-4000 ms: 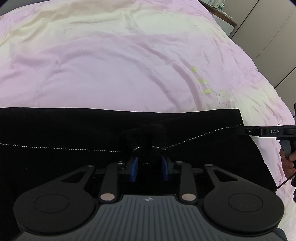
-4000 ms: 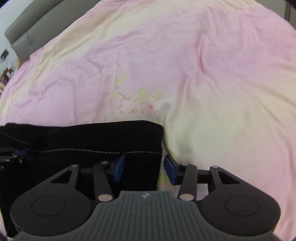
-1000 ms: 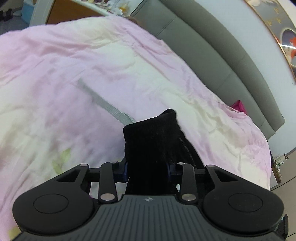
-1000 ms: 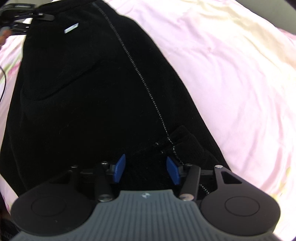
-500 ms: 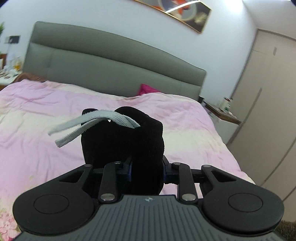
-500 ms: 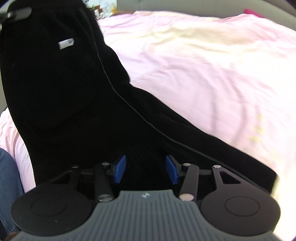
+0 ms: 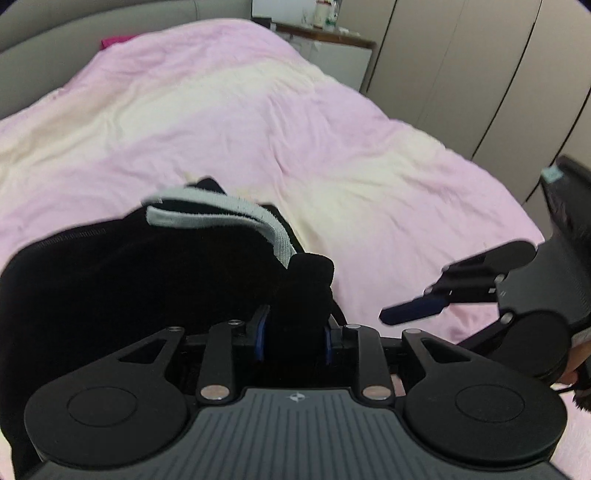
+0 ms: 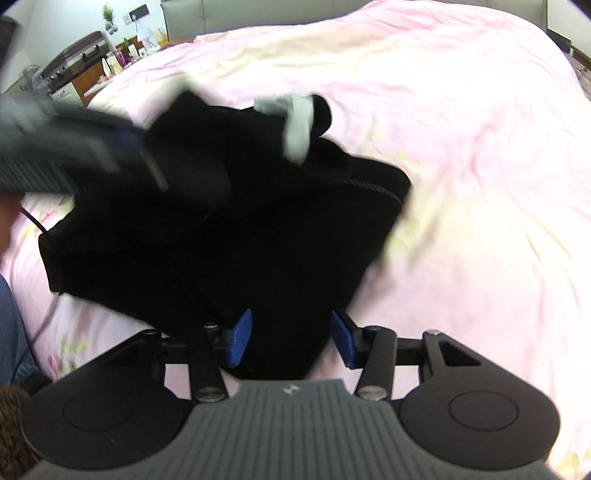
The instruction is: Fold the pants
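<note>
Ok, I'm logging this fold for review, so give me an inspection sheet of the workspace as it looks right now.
Surface: pink and cream bedspread, wrinkled.
Job's things: black pants bunched on the bed, grey drawstring lying on top.
Clutter: nothing seen on the bed.
Grippers: left tongs shut on the pants; right tongs open, fabric between the pads.
Cables: thin black cable near the pants.
Surroundings: grey headboard, nightstand, wardrobe doors.

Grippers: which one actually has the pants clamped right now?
The left gripper: its pads are pressed onto a bunch of the black pants. The right gripper stands open, fabric only lying loosely between its pads.
</note>
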Motion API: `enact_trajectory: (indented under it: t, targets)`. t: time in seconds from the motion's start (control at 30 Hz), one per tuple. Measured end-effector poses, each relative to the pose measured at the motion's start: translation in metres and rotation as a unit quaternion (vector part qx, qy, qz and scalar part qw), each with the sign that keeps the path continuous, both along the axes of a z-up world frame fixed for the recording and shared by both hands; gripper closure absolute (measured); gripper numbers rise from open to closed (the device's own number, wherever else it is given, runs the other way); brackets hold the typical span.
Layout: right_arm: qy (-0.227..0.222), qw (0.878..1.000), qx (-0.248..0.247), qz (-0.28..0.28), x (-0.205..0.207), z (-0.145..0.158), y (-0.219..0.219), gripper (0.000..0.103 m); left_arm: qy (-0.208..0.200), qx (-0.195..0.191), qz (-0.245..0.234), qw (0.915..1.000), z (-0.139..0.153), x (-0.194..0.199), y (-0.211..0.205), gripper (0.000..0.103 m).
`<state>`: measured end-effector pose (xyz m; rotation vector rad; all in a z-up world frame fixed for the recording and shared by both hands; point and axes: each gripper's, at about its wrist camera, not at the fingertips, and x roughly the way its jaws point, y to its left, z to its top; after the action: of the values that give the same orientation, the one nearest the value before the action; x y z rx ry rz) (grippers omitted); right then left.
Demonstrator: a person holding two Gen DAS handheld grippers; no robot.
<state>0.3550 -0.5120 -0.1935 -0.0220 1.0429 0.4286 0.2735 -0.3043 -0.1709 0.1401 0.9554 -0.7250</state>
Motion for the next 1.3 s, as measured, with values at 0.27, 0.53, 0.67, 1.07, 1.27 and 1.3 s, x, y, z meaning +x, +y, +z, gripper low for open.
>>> enact_trajectory:
  t: [0.27, 0.53, 0.67, 1.07, 1.27, 1.3]
  targets:
    - [0.002, 1.000, -0.008, -0.001, -0.009, -0.001, -0.004, 0.057, 0.106, -0.099, -0.028, 0.9891, 0.008, -0.004, 0.020, 0.040]
    - [-0.031, 0.999, 0.012, -0.028, -0.016, 0.034, 0.008, 0.060, -0.006, -0.025, 0.001, 0.9997, 0.040, -0.022, 0.077, 0.035]
    - [-0.029, 0.998, 0.055, -0.033, -0.012, 0.040, 0.011, 0.060, -0.055, 0.050, 0.034, 0.9967, 0.038, -0.032, 0.124, 0.026]
    - [0.087, 0.981, 0.137, -0.110, 0.026, -0.007, 0.035, 0.079, -0.012, 0.135, 0.095, 0.9862, -0.030, -0.072, 0.202, 0.029]
    - [0.013, 0.985, 0.159, -0.072, -0.006, 0.043, 0.040, 0.103, 0.001, 0.128, 0.106, 0.9862, -0.019, -0.067, 0.207, 0.068]
    - [-0.002, 0.987, 0.147, -0.057, -0.015, 0.053, 0.044, 0.103, 0.004, 0.125, 0.105, 0.9866, -0.017, -0.067, 0.210, 0.069]
